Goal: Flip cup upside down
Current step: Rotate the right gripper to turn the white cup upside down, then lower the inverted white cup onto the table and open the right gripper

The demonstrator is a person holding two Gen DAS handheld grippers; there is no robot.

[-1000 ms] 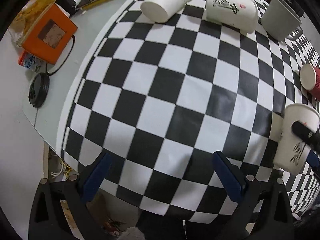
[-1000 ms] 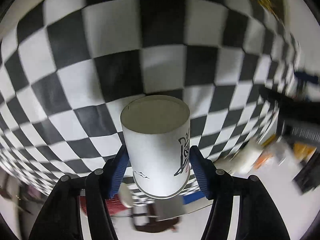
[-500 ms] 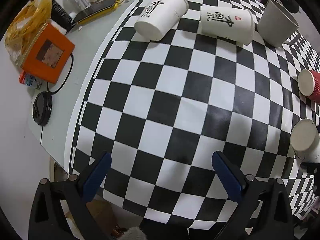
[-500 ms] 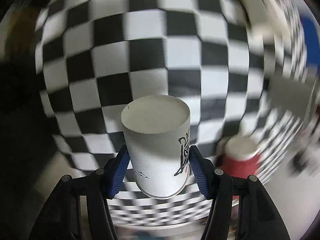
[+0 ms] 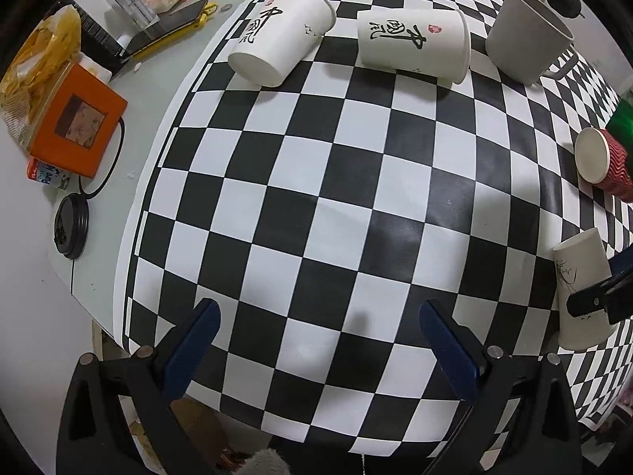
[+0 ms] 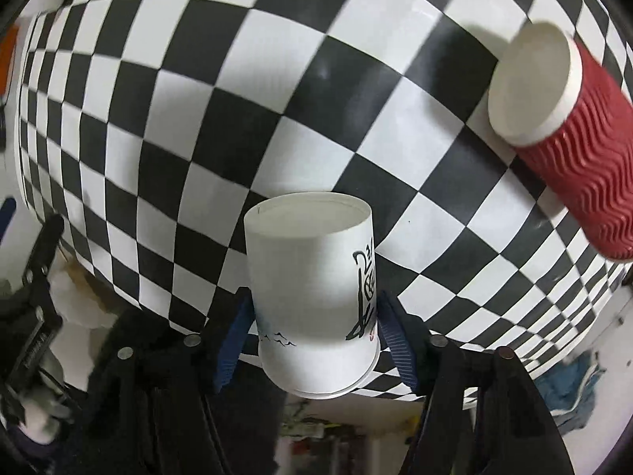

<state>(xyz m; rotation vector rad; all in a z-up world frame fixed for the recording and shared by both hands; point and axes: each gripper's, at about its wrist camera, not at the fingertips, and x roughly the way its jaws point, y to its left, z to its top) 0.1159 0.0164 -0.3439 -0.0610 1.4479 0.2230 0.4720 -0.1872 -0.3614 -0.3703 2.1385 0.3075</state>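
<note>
Checkered black-and-white cloth covers the table, whose bare grey margin shows beyond the left jaw of the left gripper. Left gripper: jaws spread wide, blue pads apart over the cloth, nothing between them and nothing touched. Right gripper: jaws closed narrowly on the white paper cup, one ribbed blue pad pressed to each side of its wall near the wider rim end. The cup's closed base points forward, away from the jaws, and its open rim lies nearest the camera; black calligraphy runs along the wall beside the right jaw. In the left wrist view the same cup appears well to the right of the right jaw, base uppermost, clamped by the black finger of the other tool; whether its rim touches the cloth cannot be told.

Ahead and to the right of the right gripper's jaws a red ribbed paper cup lies on its side. Far ahead of the left gripper's jaws lie two white calligraphy cups on their sides and a grey mug. Well left of the left jaw sit an orange box and a black lid.
</note>
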